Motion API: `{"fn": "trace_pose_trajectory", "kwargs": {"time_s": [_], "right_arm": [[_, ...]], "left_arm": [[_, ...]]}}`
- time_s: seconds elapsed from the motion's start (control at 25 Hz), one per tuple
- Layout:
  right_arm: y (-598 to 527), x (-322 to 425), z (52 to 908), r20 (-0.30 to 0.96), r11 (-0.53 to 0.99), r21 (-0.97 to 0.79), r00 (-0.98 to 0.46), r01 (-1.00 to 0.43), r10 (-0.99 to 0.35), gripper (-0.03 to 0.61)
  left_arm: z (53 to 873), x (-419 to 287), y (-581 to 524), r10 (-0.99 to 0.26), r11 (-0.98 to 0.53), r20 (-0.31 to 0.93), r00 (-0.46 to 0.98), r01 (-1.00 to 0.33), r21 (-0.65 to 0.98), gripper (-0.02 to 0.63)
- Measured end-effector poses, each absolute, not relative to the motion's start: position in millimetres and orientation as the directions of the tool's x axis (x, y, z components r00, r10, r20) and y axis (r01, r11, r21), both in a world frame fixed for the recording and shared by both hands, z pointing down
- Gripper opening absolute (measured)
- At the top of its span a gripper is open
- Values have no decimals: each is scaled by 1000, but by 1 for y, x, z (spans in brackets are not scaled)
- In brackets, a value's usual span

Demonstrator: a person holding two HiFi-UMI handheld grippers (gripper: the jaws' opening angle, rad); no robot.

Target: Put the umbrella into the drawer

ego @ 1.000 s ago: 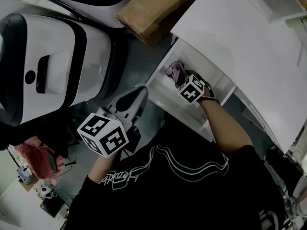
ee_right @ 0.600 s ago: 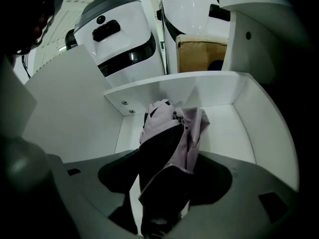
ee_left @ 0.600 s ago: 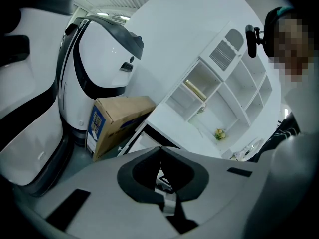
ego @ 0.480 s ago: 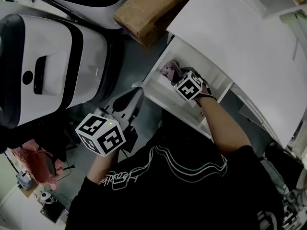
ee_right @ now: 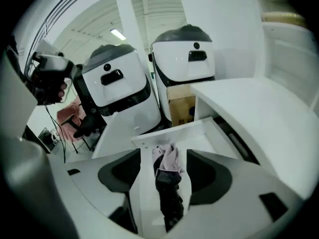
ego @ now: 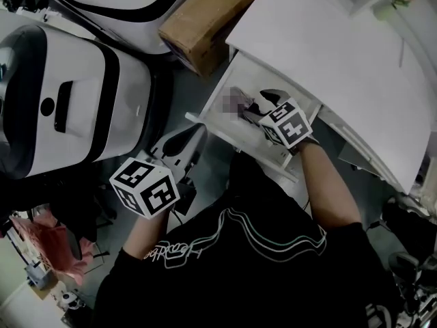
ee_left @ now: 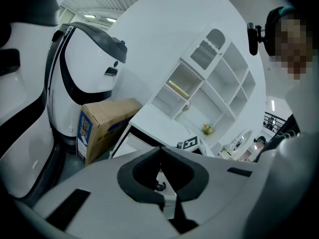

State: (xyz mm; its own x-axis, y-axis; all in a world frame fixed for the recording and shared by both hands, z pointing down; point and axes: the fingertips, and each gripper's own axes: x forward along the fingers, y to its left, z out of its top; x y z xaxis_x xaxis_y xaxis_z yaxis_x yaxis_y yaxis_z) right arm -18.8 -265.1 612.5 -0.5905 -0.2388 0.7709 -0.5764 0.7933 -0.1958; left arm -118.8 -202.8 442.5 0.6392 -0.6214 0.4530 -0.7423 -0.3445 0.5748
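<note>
A folded pink and black umbrella (ee_right: 167, 183) lies lengthwise in the open white drawer (ee_right: 212, 133). My right gripper (ee_right: 167, 161) hangs above it, pointing steeply down. Its jaws have just been opening and now stand wide, with the umbrella below the gap and untouched by the pads. In the head view the umbrella (ego: 244, 105) rests in the drawer (ego: 225, 132), just beyond the right gripper (ego: 265, 103). My left gripper (ego: 183, 141) hovers outside the drawer's front corner with its jaws together and holding nothing. In its own view the left gripper (ee_left: 160, 156) faces the drawer and shelves.
A cardboard box (ego: 205, 19) stands beside the drawer under the white desk top (ego: 328, 60). Large white and black machines (ego: 68, 101) fill the left. White shelves (ee_left: 209, 83) rise behind the desk. A pink cloth (ego: 48, 241) hangs at lower left.
The right gripper has risen out of the drawer, and the umbrella stays lying inside. The left gripper has shifted a little up and toward the drawer.
</note>
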Motion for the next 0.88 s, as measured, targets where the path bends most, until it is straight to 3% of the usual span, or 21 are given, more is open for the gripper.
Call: {"fn": "trace_pose_trajectory", "kwargs": {"time_s": [0.2,0.44,0.52,0.72,0.88], "right_arm": [[-223,-6,519,651,790,-198,-680,-580,-336,265],[-171,9,406,397,760,-300,-800,-576,-449,255],[-154,12,378,324,754,-317,-813,-575,-483,150],[-120,8,339,231,763,-296,-818,-575,-527,64],[-101,0,327,197,771,-322,-836,-549,-513,54]], "left_arm": [[415,-105,-175,-616,-407,405,676,-713,571,20],[368,-87,-140,-603,-510,319,731,-661,551,20],[355,-84,-127,-595,-536,297,747,-644,546,20],[328,-76,-102,-578,-588,246,778,-606,535,20],[311,-68,-89,-566,-618,218,795,-584,527,20]]}}
